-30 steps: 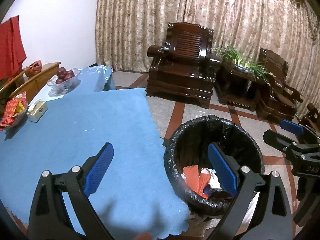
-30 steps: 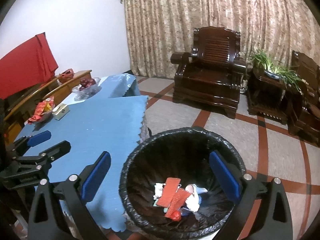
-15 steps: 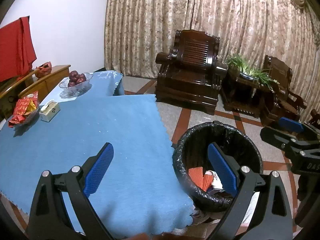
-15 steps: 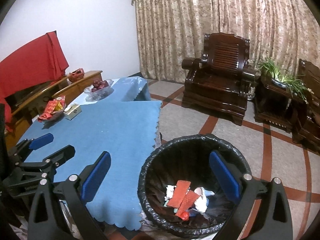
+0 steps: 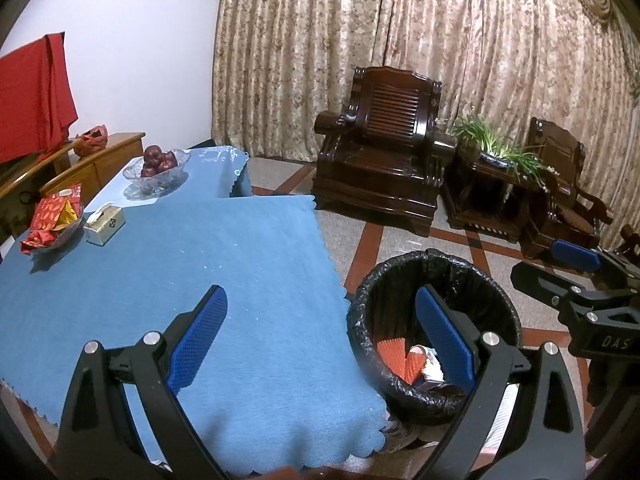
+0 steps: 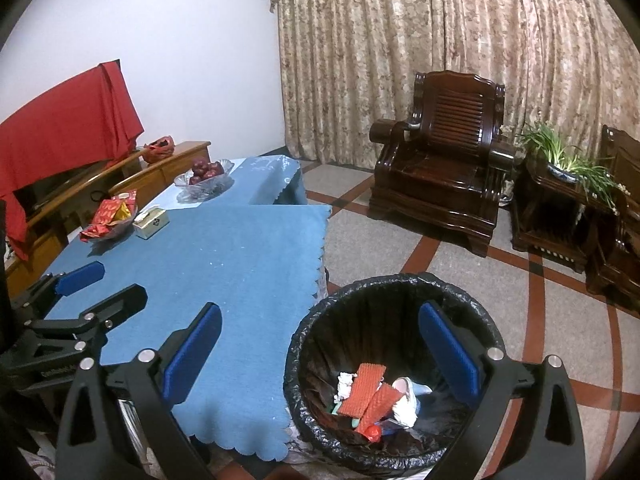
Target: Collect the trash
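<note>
Trash (image 6: 370, 394) lying inside black-lined bin (image 6: 316, 320) beside table (image 6: 224, 264); left gripper (image 5: 320, 344) and right gripper (image 6: 320, 352) spread wide, empty; collection apparently finished.

both hand-held grippers (image 5: 320, 336) rose, pulled back

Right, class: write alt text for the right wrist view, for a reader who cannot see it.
An open, empty right claw hangs above a black-lined trash bin holding orange wrappers and crumpled paper. Left of the bin, a blue-clothed table carries a fruit bowl, a tissue box and a snack dish; the left claw hovers over it.
</note>
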A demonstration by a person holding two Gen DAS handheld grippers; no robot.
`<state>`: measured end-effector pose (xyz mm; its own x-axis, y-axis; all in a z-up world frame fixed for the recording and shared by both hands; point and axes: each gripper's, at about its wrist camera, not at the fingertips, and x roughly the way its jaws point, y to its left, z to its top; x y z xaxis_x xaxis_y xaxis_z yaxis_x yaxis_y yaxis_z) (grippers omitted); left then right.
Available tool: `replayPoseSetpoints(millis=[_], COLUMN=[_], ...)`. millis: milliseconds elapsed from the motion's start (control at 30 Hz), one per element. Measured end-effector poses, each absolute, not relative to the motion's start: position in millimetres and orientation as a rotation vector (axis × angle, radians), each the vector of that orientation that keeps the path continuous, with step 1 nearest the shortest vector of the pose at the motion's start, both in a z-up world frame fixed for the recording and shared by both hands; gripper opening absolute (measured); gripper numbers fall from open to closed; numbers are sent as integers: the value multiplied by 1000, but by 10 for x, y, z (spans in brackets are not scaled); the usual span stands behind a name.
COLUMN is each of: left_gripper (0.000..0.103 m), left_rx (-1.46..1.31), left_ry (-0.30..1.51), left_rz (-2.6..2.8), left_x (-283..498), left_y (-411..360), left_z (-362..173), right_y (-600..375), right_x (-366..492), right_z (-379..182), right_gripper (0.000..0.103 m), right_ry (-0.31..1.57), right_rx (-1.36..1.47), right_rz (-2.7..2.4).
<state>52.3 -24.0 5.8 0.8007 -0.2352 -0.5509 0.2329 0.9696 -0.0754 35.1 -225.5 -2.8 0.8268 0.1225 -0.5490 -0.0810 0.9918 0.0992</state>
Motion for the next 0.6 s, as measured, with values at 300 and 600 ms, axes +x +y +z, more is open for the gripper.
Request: replayPoseSetpoints(millis=[300,600], left_gripper=[93,93], left_rx=[-6,-4], left_ry=[585,583], left_rz=[-250,-250], left_x=[508,494], left_y=[-201,-207], left_z=[70,85], right_y=[-2251,-2247], right_x=[348,348], right_z=[1,10], right_gripper=[97,97], right_ry=[585,584], right_rx=[72,68], right_rz=[108,107])
